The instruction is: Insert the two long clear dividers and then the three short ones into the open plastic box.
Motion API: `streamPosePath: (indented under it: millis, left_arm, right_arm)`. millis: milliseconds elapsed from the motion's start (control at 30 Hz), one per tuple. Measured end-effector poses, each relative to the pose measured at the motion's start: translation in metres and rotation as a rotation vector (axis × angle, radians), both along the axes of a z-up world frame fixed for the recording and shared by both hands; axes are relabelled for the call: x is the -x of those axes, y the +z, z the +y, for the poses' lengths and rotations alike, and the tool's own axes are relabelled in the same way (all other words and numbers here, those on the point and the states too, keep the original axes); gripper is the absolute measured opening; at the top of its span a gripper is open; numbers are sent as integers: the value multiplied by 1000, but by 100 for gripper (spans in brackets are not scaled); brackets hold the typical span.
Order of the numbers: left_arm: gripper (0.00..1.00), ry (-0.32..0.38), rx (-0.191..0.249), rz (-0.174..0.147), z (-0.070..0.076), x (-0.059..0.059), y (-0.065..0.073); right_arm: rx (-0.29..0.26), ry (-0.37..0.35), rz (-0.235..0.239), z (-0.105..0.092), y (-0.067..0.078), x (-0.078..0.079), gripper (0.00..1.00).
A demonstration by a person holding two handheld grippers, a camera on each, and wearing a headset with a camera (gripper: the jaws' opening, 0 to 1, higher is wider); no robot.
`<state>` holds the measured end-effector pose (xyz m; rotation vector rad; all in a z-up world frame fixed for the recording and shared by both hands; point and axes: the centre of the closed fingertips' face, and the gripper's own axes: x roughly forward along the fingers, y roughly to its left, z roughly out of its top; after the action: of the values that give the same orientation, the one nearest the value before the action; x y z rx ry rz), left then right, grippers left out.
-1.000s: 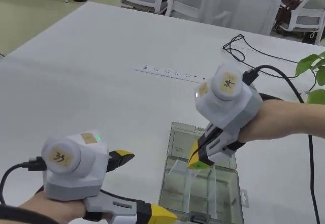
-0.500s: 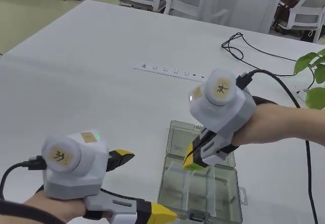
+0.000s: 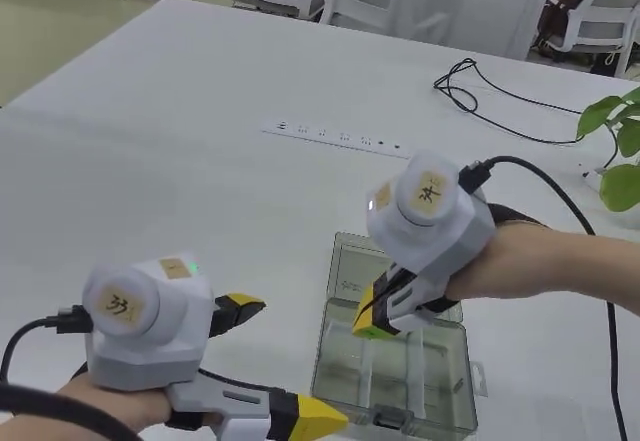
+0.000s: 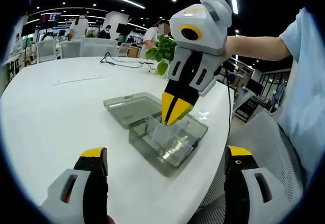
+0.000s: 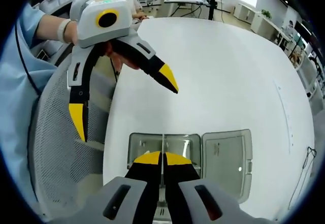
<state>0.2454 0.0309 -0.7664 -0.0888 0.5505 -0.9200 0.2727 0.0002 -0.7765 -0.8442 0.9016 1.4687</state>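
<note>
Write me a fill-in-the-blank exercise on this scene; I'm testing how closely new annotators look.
The right tool is shut on a clear ____ over the plastic box. The left tool has its jaws ____. The box sits on a ____ table.
Missing words: divider; open; white.

A round tan sticker (image 3: 122,308) on the cap of the left tool (image 3: 285,366), left of the plastic box (image 3: 322,363), bears a dark handwritten mark that looks like "33", though not for certain. A second sticker (image 3: 430,193), on the right tool (image 3: 366,327) over the box, carries a character-like mark that cannot be read. Faint print on the box lid (image 3: 350,273) and the markings on the power strip (image 3: 335,139) beyond the box are too small to read.
</note>
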Motion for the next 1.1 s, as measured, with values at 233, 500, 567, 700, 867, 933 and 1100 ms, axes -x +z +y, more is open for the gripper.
streamPosePath:
  millis: [233,500,567,700,867,933,1100]
  left_arm:
    - [97,-7,-2,5,-2,2,0]
    - [97,-5,-6,2,0,2,0]
    - [97,-9,-10,4,0,2,0]
    - [97,-11,-11,3,0,2,0]
    - [97,-16,-14,2,0,2,0]
    - [97,-17,-17,1,1,2,-1]
    - [97,-25,-24,-1,1,1,-1]
  right_arm:
    - [-7,-18,2,0,-7,0,2]
    - [15,-11,12,2,-14,0,2]
    - [26,-13,17,2,-17,1,2]
    - [44,-3,15,3,-22,2,2]
    - [56,-4,27,3,-24,2,2]
    - [59,0,26,4,-25,2,2]
    - [68,3,28,4,-26,1,2]
